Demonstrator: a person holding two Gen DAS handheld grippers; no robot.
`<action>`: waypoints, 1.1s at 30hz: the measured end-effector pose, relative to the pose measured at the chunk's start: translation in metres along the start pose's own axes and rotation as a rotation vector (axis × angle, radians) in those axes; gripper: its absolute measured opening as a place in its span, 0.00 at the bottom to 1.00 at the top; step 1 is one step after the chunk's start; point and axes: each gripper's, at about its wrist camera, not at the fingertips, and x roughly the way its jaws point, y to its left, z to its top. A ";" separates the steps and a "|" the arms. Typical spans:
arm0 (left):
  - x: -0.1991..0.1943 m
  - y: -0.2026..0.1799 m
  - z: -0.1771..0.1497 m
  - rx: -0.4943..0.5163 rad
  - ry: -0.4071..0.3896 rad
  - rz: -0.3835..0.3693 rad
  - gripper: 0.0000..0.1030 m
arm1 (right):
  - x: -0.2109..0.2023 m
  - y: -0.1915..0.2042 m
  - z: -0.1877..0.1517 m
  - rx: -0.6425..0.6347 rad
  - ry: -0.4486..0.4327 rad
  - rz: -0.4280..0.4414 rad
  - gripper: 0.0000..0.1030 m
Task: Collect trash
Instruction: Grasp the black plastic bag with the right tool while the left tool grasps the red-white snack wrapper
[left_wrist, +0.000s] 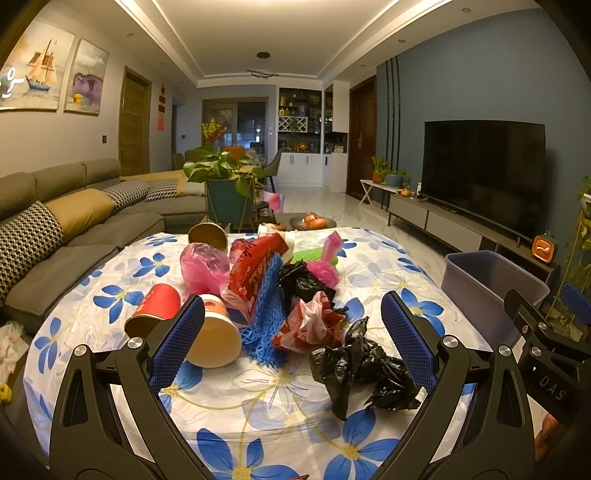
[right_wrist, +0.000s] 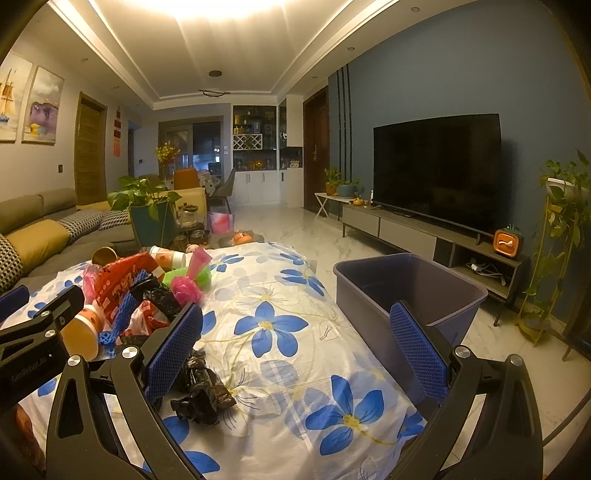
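A pile of trash lies on a table with a blue-flowered cloth. It holds a crumpled black bag, a red and white bag, blue foam netting, paper cups, a red cup, a pink bag and a red wrapper. My left gripper is open and empty, just short of the pile. My right gripper is open and empty over the cloth, with the black bag by its left finger. A purple bin stands at the table's right edge.
A grey sofa runs along the left. A potted plant and a fruit dish stand beyond the table. A TV on a low cabinet lines the right wall, with a plant stand beside it.
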 end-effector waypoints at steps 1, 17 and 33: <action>0.000 0.000 0.000 -0.001 0.000 0.000 0.92 | 0.001 0.001 -0.001 -0.001 0.000 0.001 0.95; 0.008 0.047 -0.021 -0.066 -0.020 0.075 0.92 | 0.026 0.026 -0.034 -0.050 0.051 0.142 0.95; 0.022 0.059 -0.040 -0.066 -0.021 0.042 0.78 | 0.087 0.064 -0.089 -0.099 0.232 0.273 0.55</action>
